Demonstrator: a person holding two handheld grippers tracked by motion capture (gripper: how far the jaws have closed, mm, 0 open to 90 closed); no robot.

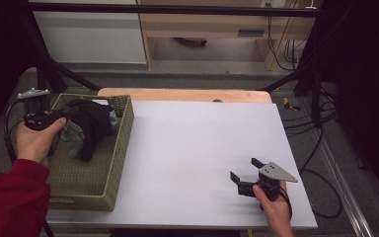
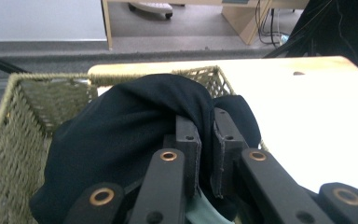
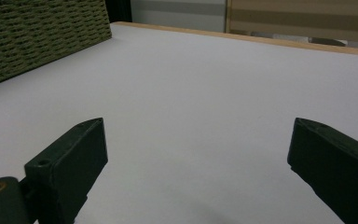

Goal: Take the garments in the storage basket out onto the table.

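Black cloth (image 1: 93,127), soft, limply draped

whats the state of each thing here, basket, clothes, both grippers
Olive-green woven rectangular basket: upright at the table's left edge, holding clothes.
Black cloth garment: pinched and lifted, hanging over the basket.
Pale teal cloth: bunched beside and under the black garment; whether it is gripped, cannot tell.
Left hand-held gripper: shut on the black garment.
Right hand-held gripper: open, nothing between the jaws, low over the white table.
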